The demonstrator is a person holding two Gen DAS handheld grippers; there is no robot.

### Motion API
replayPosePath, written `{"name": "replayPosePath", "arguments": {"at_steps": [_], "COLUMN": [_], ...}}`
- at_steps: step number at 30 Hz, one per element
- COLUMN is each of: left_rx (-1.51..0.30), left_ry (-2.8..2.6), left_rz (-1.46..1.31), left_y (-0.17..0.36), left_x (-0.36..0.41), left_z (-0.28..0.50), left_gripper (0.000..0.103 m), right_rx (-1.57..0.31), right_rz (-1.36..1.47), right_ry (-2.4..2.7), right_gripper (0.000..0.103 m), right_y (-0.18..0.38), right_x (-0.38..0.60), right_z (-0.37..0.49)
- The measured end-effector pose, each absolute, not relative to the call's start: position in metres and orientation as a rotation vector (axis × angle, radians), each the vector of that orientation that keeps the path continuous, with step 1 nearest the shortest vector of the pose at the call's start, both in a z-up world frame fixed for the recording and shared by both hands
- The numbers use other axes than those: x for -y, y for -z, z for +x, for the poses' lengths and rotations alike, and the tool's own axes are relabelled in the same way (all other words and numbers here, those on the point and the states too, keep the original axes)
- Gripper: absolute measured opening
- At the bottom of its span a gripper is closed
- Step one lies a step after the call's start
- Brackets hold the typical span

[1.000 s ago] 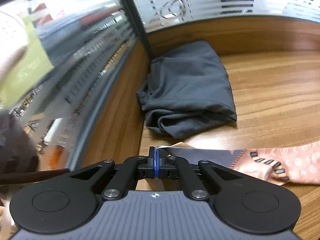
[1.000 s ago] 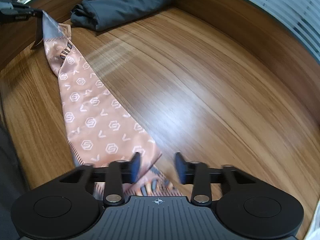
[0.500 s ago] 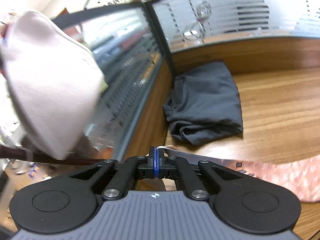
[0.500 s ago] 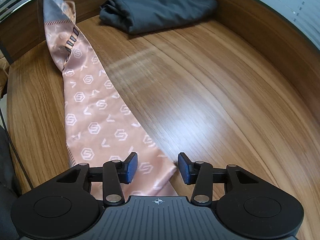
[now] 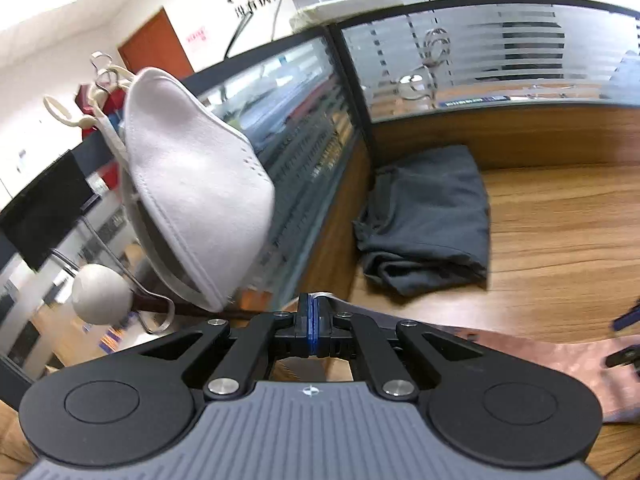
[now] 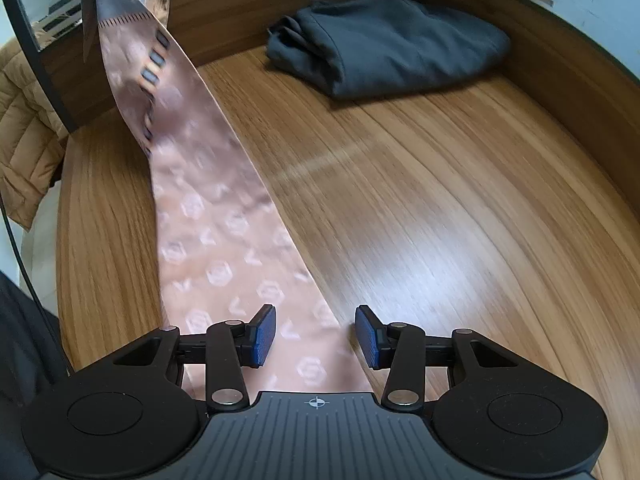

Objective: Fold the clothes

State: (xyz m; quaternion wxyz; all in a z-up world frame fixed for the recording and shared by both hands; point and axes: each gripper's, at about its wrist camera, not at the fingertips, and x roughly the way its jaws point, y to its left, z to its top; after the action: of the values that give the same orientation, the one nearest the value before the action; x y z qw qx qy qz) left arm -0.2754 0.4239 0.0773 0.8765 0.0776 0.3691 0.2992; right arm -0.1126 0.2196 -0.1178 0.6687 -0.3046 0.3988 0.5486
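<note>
Where the left wrist view a second ago looked low along the glass partition, it now sits higher: a white moulded face mask (image 5: pixel 192 184) hanging at upper left fills that side, and the partition's top rail and the wall behind are visible. Left gripper (image 5: pixel 313 322): fingers pressed together, clamped on the grey end of the long salmon-pink patterned tie (image 5: pixel 520 350), which trails right across the wooden bench (image 5: pixel 560 240). Folded dark grey garment (image 5: pixel 428 224) lies in the bench's far corner, against the partition. Bare bench to its right, open up to the far wall. Two dark shapes at the right edge, too cut off to identify.

Right wrist view: compared with a second ago, the tie (image 6: pixel 208 200) hangs steeper, its grey tip lifted to the top left of frame, most of its length off the bench. Right gripper (image 6: pixel 316 336): fingers apart, straddling the tie's lower end, pads not touching it. Grey garment (image 6: pixel 392 44) well apart, far corner. Bench (image 6: pixel 460 220) bare from tie to right-hand wall. Bench's left edge runs just beside the tie; a tan quilted jacket (image 6: pixel 24 128) hangs beyond it.
</note>
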Motion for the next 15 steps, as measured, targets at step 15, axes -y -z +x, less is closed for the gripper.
{"name": "replayPosePath", "arguments": {"at_steps": [15], "left_rx": [-0.966], "left_ry": [-0.179], "left_rz": [-0.287], "left_y": [-0.059], "left_x": [-0.408], "left_z": [-0.233], "left_gripper": [0.0], "right_rx": [-0.875], "right_rz": [-0.454], "right_ry": [-1.223], "right_gripper": [0.047], "right_y": [0.046], "right_x": [-0.222], "right_z": [-0.124]}}
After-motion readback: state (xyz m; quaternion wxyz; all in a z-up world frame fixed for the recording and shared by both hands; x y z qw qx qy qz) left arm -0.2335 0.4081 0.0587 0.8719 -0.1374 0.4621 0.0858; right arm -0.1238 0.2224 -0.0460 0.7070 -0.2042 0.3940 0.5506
